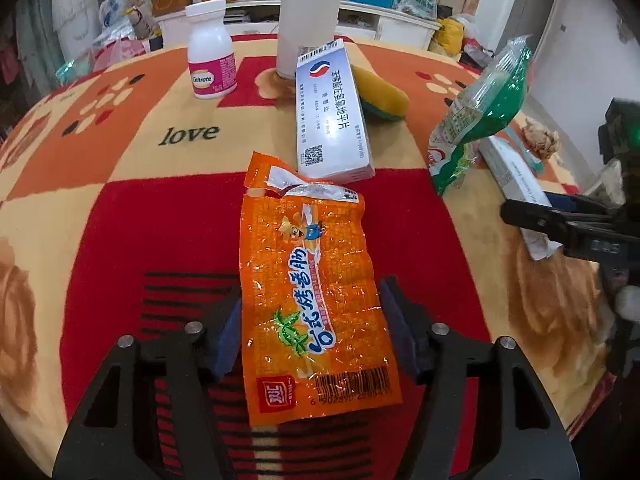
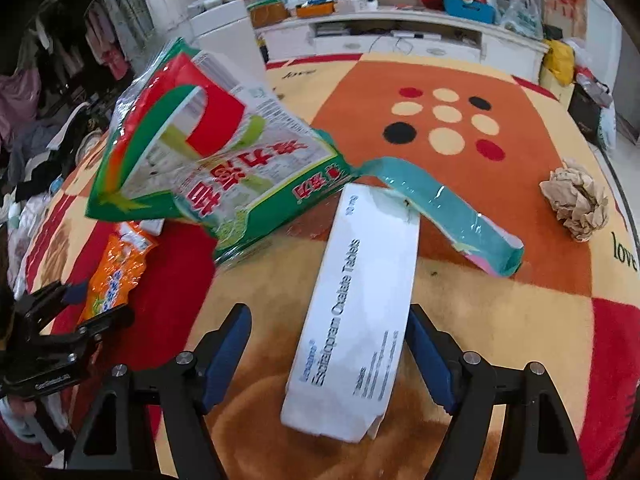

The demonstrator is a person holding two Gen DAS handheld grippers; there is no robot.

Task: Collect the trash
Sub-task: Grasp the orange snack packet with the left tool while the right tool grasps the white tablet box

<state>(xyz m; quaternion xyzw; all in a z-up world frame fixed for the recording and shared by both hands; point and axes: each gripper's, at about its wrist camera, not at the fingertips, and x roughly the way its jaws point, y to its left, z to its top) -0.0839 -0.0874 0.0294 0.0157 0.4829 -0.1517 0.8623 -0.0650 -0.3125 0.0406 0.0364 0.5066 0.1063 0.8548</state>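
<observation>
An orange snack wrapper (image 1: pixel 316 292) lies flat on the patterned tablecloth (image 1: pixel 152 216). My left gripper (image 1: pixel 310 320) is open, one finger on each side of the wrapper's lower half. A white tablet box (image 2: pixel 356 308) lies between the open fingers of my right gripper (image 2: pixel 328 352). A green and red food bag (image 2: pixel 208 152) stands crumpled just beyond the box, with a teal strip (image 2: pixel 452 208) trailing off it. A crumpled paper ball (image 2: pixel 576 200) lies at the right. The orange wrapper also shows in the right wrist view (image 2: pixel 116 272).
A blue-and-white medicine box (image 1: pixel 332 116), a yellow sponge (image 1: pixel 380 92), a white Caltrate bottle (image 1: pixel 210 50) and a tall beige canister (image 1: pixel 310 12) stand further back. The right gripper's arm (image 1: pixel 580 228) shows at the right. Cluttered shelves (image 2: pixel 400 36) lie beyond the table.
</observation>
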